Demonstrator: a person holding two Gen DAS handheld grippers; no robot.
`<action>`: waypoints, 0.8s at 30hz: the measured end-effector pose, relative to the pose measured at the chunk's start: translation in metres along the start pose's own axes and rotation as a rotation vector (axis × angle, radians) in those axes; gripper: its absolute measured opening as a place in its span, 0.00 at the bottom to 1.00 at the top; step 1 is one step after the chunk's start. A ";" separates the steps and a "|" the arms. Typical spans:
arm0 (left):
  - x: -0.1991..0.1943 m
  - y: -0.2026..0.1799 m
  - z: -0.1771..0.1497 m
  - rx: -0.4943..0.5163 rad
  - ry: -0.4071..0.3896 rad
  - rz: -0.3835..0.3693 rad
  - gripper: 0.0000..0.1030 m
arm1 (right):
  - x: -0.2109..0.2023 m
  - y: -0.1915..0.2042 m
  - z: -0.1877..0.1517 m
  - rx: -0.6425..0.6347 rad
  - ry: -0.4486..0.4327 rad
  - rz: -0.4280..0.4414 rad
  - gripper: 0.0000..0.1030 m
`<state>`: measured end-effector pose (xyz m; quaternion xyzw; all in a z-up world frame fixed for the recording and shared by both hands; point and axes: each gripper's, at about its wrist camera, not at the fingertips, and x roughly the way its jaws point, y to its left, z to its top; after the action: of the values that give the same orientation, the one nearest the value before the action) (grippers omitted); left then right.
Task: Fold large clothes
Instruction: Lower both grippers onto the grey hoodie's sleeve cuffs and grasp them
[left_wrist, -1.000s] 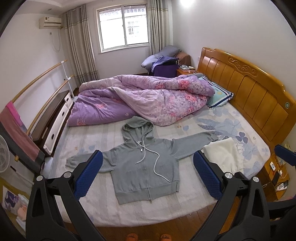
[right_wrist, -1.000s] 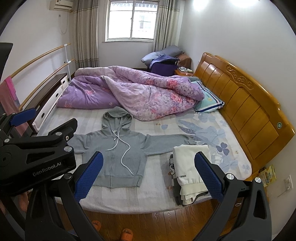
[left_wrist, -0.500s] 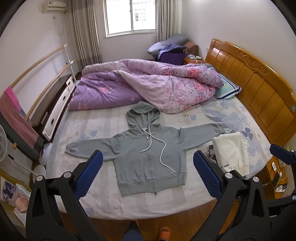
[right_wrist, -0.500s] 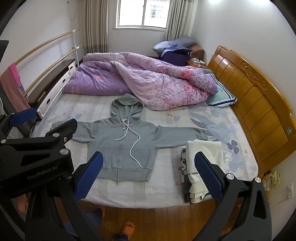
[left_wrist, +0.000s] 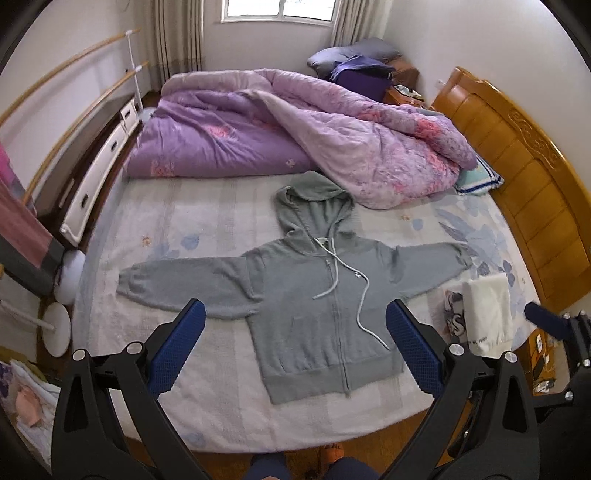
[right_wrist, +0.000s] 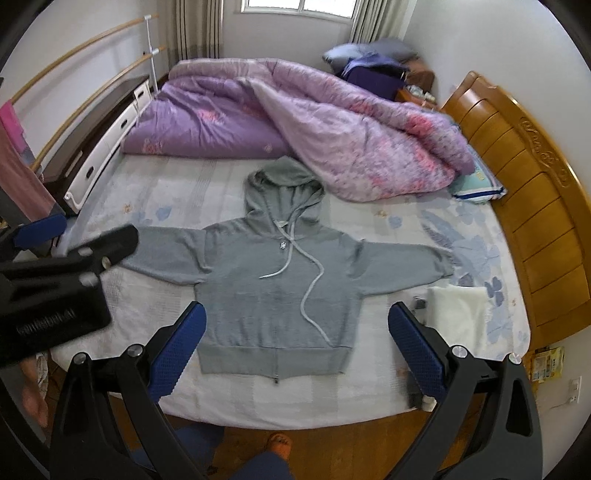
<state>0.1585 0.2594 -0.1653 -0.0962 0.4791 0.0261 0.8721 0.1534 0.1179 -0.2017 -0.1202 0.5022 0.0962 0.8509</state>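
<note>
A: Entry, hoodie position. Grey hoodie (left_wrist: 314, 295) lies flat, front up, in the centre of the left wrist frame on the bed (left_wrist: 177, 229), both sleeves spread wide, hood toward the upper frame. Zip closed; white drawstring (left_wrist: 354, 291) trails across the chest.

B: Confirmed in the right wrist view: hoodie (right_wrist: 273, 291) mid-frame, hem toward the lower edge. Claws?

A: Left gripper (left_wrist: 293, 350) has its jaws wide apart, blue pads at lower left and lower right, nothing between them, above the hem and not touching it. Right gripper (right_wrist: 295, 347) the same: spread, empty, off the cloth.

B: Surroundings?

A: Purple quilt (left_wrist: 295, 136) bunched in the upper half, its edge touching the hood. White folded stack (left_wrist: 487, 314) at right, just beside the sleeve cuff. Headboard (left_wrist: 524, 177) along the right edge.

B: The left gripper's body shows blurred at the left of the right wrist frame. Person's foot (right_wrist: 280, 443) on the floor at bottom centre.
</note>
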 end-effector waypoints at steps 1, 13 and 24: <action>0.013 0.014 0.003 -0.011 0.011 -0.015 0.95 | 0.014 0.009 0.006 -0.003 0.019 0.006 0.93; 0.204 0.210 -0.043 -0.389 0.285 0.035 0.95 | 0.205 0.088 0.037 -0.125 0.205 0.115 0.92; 0.315 0.436 -0.104 -0.866 0.246 0.210 0.94 | 0.345 0.122 0.048 -0.013 0.346 0.330 0.78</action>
<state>0.1823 0.6523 -0.5468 -0.4049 0.5314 0.3002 0.6809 0.3235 0.2639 -0.4957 -0.0565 0.6527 0.2153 0.7242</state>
